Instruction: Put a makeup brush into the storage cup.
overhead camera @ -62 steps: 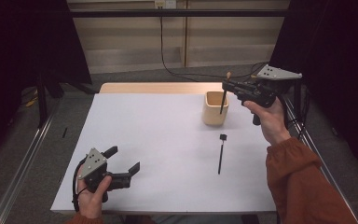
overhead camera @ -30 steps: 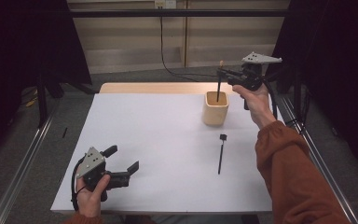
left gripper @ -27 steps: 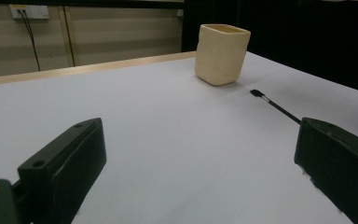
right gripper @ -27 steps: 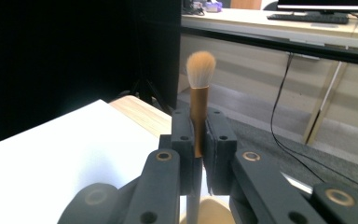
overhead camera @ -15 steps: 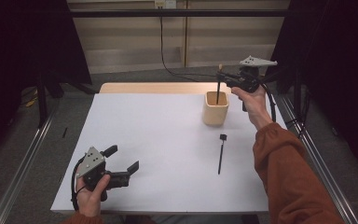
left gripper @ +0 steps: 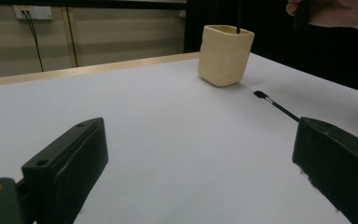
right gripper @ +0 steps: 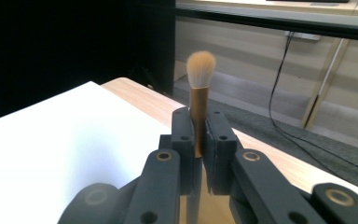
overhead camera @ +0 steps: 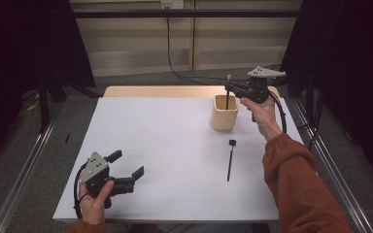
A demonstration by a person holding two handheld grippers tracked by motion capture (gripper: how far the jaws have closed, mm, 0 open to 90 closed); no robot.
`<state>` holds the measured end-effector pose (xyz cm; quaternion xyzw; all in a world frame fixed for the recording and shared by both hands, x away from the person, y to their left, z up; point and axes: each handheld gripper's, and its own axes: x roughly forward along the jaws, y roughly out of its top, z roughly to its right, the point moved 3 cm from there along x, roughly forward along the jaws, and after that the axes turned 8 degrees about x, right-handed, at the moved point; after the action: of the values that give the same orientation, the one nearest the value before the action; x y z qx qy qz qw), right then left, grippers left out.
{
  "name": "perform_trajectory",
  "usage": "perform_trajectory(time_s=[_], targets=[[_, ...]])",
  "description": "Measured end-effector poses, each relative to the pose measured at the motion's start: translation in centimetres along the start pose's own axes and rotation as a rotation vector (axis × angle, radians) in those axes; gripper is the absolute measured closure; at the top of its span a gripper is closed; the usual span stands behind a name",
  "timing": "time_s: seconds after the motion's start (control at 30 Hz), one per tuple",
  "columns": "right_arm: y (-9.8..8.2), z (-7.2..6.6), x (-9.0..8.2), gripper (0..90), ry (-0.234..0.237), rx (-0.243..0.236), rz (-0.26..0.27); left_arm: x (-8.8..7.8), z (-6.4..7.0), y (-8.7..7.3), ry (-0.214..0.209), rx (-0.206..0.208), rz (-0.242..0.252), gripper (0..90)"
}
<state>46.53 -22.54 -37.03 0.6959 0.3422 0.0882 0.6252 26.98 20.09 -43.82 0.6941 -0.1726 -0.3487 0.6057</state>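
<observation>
The white-topped rectangular bench (overhead camera: 165,155) had a strip of pale wood along its far edge, and it stood on a grey floor (overhead camera: 24,160) between metal rails. Dark curtains hung at both sides, and beyond the bench ran a beige panelled wall (overhead camera: 136,39) with a socket and a black cable dropping from it.

Nearest the person, the left gripper (overhead camera: 126,170) rested low over the front left corner of the bench, its jaws spread wide with nothing between them. Farther in, right of centre, a thin black brush with a small square black head (overhead camera: 230,160) lay flat on the white surface, pointing away from the person, apart from the cup.

Beyond it stood a cream, square-sided, open-topped cup (overhead camera: 224,112), upright near the far right edge. Above it the right gripper (overhead camera: 229,88), held in a hand with an orange sleeve, was clenched on a make-up brush with a tan fluffy tip, a copper ferrule and a dark handle (right gripper: 199,93). The brush stood upright, bristles up, gripped at the ferrule, and in the high view its dark handle reached down inside the cup's mouth. Whether its end touched the bottom could not be told.
</observation>
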Motion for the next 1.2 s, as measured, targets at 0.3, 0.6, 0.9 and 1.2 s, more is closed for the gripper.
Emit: perform_trajectory(time_s=[0.3,0.6,0.9,1.2], targets=[[-1.2,0.3,0.2,83.7,0.007,0.021,-0.011,-0.1,0.0,0.0,-0.002,0.001,0.004,3.2],[-2.1,0.7,0.3,83.7,0.006,0.048,-0.017,0.1,0.3,0.0,-0.012,0.014,-0.005,3.2],[-3.0,0.8,0.6,83.7,0.008,0.052,-0.032,0.1,0.2,0.0,-0.006,0.005,-0.008,3.0],[-3.1,1.3,0.3,83.2,0.005,0.072,-0.024,0.1,0.2,0.0,-0.001,0.004,-0.009,2.8]])
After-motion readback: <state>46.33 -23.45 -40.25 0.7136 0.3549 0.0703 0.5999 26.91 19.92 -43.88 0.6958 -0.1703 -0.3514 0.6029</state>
